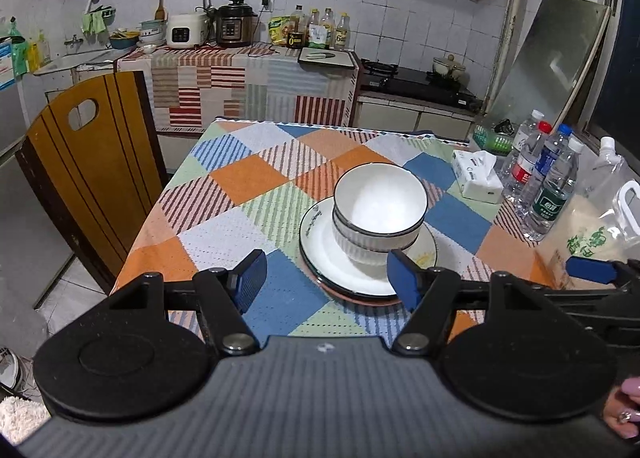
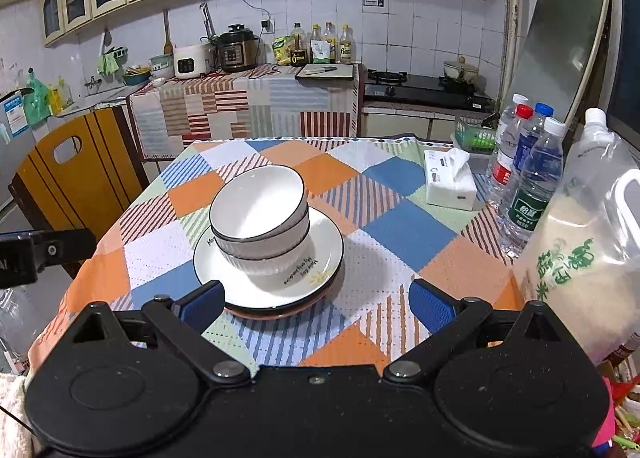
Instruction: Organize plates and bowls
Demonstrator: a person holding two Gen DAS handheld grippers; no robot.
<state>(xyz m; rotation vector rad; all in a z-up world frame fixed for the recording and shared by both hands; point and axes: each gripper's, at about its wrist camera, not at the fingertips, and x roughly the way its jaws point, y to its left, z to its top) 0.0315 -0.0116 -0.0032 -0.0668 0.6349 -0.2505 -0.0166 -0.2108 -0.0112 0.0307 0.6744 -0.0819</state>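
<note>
Both fisheye views look forward over spread jaws, down across the patchwork-clothed table (image 1: 248,178) toward the tiled kitchen counter. The left wrist view has the stacked white black-rimmed bowls on plates (image 1: 376,214) ahead of its right jaw; the right wrist view has them (image 2: 260,214) ahead of its left jaw.

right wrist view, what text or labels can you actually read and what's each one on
"My sunshine": top plate, by a sun drawing.
Green characters: rice bag, not legible to me.
Label on green-label bottle: too small.
Red-label bottle, tissue pack, counter oil bottles: blurred.
</note>
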